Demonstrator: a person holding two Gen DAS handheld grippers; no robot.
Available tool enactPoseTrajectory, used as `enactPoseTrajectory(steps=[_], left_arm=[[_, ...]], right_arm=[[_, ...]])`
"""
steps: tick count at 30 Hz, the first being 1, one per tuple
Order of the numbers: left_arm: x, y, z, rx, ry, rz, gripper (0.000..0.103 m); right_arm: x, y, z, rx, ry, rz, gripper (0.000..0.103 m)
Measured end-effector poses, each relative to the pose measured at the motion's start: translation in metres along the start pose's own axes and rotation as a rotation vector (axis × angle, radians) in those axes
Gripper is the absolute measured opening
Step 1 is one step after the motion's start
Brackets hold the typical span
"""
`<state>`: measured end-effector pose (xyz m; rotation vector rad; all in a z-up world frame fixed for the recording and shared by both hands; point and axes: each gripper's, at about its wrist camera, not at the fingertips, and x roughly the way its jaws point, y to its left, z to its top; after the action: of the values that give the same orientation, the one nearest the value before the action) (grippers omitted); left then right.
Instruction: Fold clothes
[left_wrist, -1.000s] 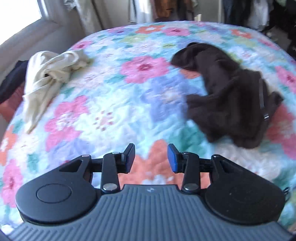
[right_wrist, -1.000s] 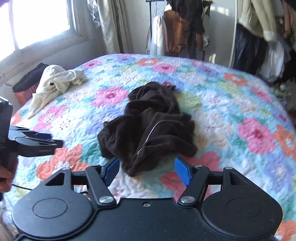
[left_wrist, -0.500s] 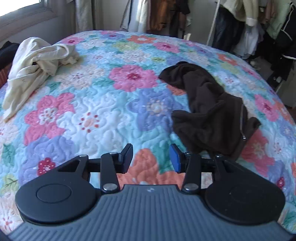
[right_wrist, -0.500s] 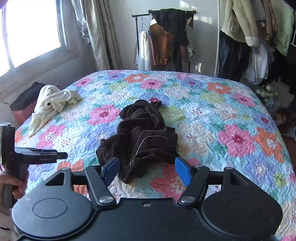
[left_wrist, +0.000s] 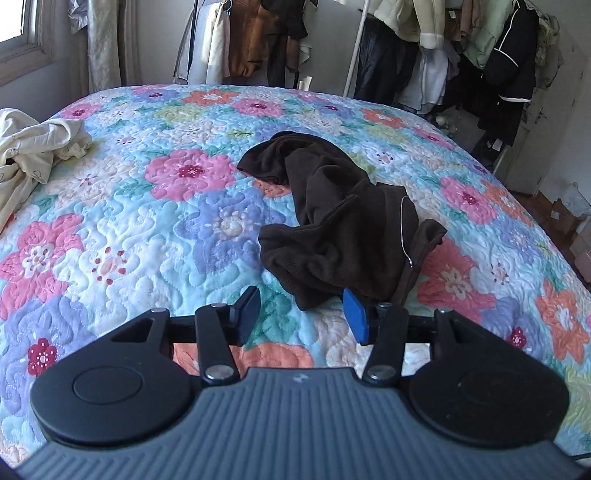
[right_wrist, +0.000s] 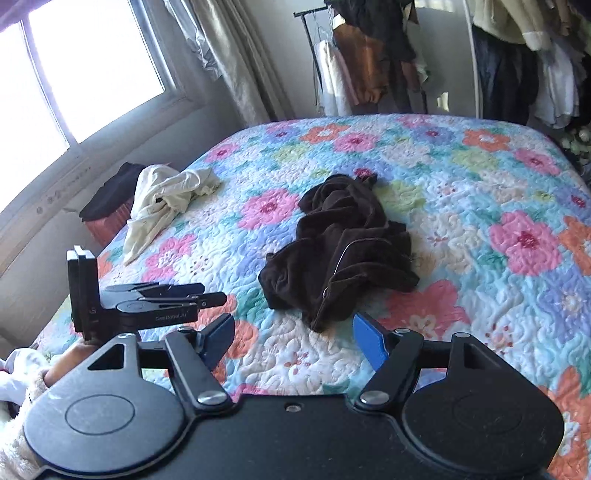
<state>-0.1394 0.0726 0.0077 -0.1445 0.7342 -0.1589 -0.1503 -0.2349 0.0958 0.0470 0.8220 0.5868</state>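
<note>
While both grippers' fingers (left_wrist: 248, 308) (right_wrist: 370, 344) stand apart, two garments lie on the quilt (left_wrist: 110, 229): one brown (left_wrist: 343, 229), one cream (left_wrist: 33, 155).

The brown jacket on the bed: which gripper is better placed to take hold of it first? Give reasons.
Probably the left gripper: open, its fingertips almost at the brown jacket hem. The right gripper, also open, sits further back.

Crumpled brown garment (right_wrist: 338, 243) on floral quilt (right_wrist: 480, 206)

Black grippers, blue-padded fingers (left_wrist: 355, 315), silver screws (right_wrist: 373, 398), ribbed grey housing (left_wrist: 295, 424).
</note>
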Motion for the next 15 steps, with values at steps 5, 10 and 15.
enactPoseTrajectory(steps=[5, 10, 15], left_arm=[[0.016, -0.003, 0.003, 0.01, -0.026, 0.003, 0.073], [0.041, -0.006, 0.03, 0.072, 0.02, 0.028, 0.073], [0.074, -0.014, 0.063, 0.099, 0.049, 0.05, 0.093]], right_arm=[[0.082, -0.003, -0.012, -0.142, 0.061, 0.058, 0.073], [0.153, -0.005, -0.01, -0.186, 0.064, -0.029, 0.073], [0.18, -0.019, 0.003, -0.123, -0.001, -0.136, 0.074]])
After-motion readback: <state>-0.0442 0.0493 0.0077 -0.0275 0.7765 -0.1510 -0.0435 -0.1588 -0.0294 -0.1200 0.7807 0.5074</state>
